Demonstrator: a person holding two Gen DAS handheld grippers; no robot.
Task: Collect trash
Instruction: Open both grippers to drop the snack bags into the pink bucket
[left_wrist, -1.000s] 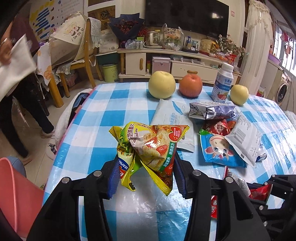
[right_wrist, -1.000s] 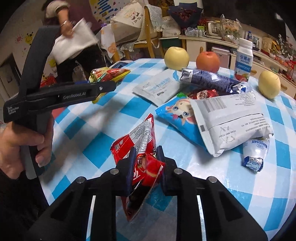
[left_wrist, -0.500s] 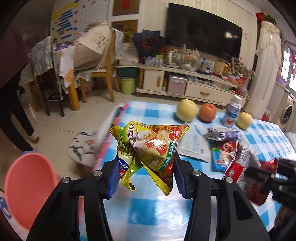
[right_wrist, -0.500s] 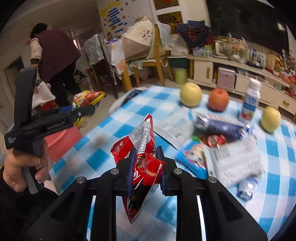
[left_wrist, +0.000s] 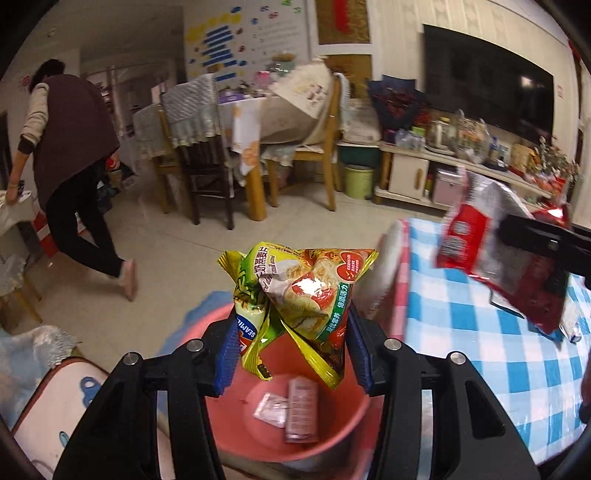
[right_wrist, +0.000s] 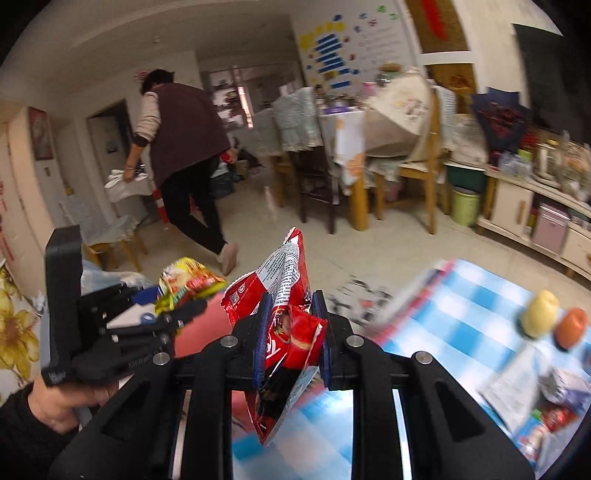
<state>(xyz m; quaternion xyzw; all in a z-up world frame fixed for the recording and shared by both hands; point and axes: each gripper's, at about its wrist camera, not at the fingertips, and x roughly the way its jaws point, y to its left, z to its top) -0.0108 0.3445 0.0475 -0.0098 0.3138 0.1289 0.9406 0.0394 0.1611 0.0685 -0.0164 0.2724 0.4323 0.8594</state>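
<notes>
**Left wrist view: two wrappers held clear, the pink bin waiting below**

Left wrist view first: we have the left gripper (left_wrist: 291, 354) clamped on the yellow-green noodle wrapper (left_wrist: 299, 291), pinched low so its crumpled bulk stands above the fingers and nothing drags. Directly beneath it sits the pink bin (left_wrist: 295, 424), with two small sachets (left_wrist: 291, 410) lying in its bottom; we judge the wrapper is hung there so that letting go would drop it straight in. Just beside the bin runs the edge of the blue-checked tabletop (left_wrist: 461, 332).

From the right wrist view, our right gripper (right_wrist: 291, 339) is shut on the red snack wrapper (right_wrist: 284, 314), carried over the tabletop's edge and not yet above the bin, probably waiting its turn. Further along the tabletop lie more wrappers (right_wrist: 532, 384), blurred, and two fruits (right_wrist: 550, 321) that look like no trash. Well beyond, a person (right_wrist: 181, 155) walks across the floor.
</notes>
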